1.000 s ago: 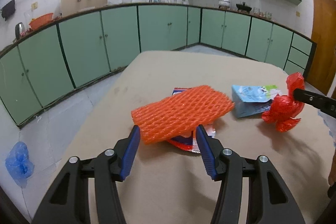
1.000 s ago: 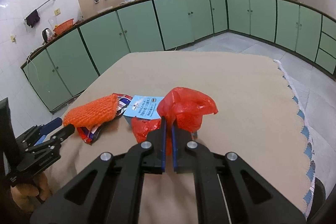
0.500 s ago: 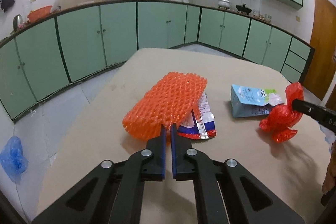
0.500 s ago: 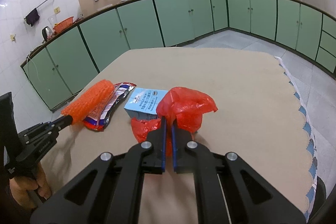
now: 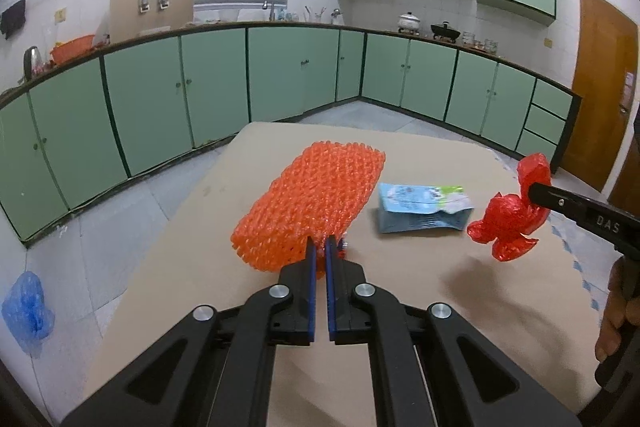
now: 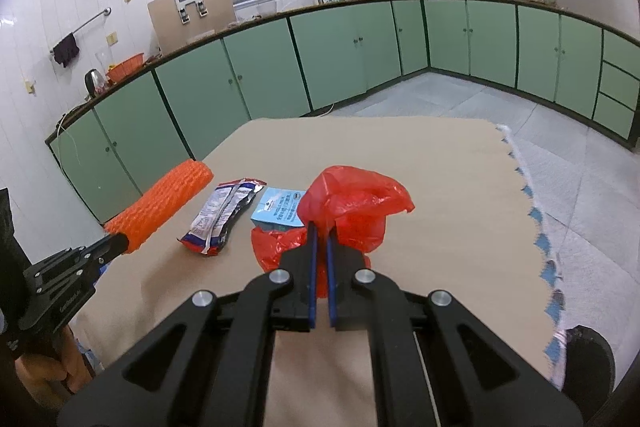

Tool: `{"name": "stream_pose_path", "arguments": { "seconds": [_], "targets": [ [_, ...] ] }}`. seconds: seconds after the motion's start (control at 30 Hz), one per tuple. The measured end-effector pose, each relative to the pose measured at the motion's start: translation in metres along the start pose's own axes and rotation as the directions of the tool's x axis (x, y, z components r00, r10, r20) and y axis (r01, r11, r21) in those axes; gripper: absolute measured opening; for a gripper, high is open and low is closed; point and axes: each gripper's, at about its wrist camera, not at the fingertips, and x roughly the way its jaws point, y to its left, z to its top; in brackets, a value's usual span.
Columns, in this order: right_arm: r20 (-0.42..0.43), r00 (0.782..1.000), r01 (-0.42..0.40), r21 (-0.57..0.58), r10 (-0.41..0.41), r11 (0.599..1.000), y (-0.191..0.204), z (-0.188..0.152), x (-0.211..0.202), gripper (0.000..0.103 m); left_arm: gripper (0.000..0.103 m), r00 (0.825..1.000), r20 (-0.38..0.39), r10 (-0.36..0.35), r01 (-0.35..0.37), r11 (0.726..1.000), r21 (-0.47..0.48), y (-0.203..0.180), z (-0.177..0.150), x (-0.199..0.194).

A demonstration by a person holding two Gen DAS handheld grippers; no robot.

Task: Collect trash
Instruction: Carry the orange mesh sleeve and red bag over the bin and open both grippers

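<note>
My left gripper [image 5: 319, 245] is shut on an orange foam net [image 5: 310, 205] and holds it lifted above the tan table [image 5: 400, 291]; the net also shows at the left in the right wrist view [image 6: 160, 203]. My right gripper [image 6: 320, 231] is shut on a red plastic bag [image 6: 356, 203], held above the table; the bag also shows at the right in the left wrist view [image 5: 510, 217]. A light blue carton [image 5: 420, 213] lies flat between them. A crumpled snack wrapper [image 6: 222, 215] lies left of the carton [image 6: 280, 211]; in the left wrist view the net hides it.
The table's right edge carries a scalloped blue-and-white cloth trim [image 6: 536, 223]. A blue plastic bag [image 5: 26, 311] lies on the floor at the left. Green cabinets [image 5: 280, 75] run round the room. A brown door [image 5: 600, 83] stands at the right.
My left gripper closed on the orange foam net and lifted it off the snack wrapper, which stays on the table. The right gripper keeps holding the red bag and rose slightly.
</note>
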Motion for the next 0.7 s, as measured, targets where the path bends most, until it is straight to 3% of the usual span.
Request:
{"name": "stream_pose_path", "arguments": {
  "seconds": [0.37, 0.5, 0.7],
  "targets": [
    [0.037, 0.995, 0.092, 0.03, -0.093, 0.995, -0.045, -0.017, -0.079, 0.003, 0.004, 0.992, 0.006, -0.125, 0.125, 0.99, 0.07, -0.078, -0.002, -0.037],
    [0.04, 0.988, 0.149, 0.065, -0.152, 0.987, -0.076, -0.03, -0.11, 0.003, 0.004, 0.979, -0.003, -0.201, 0.2, 0.973, 0.118, -0.126, -0.004, -0.046],
    [0.019, 0.967, 0.249, 0.138, -0.254, 0.959, -0.135, -0.06, -0.153, 0.003, 0.004, 0.946, -0.036, -0.323, 0.324, 0.926, 0.195, -0.208, -0.011, -0.053]
  ]
}}
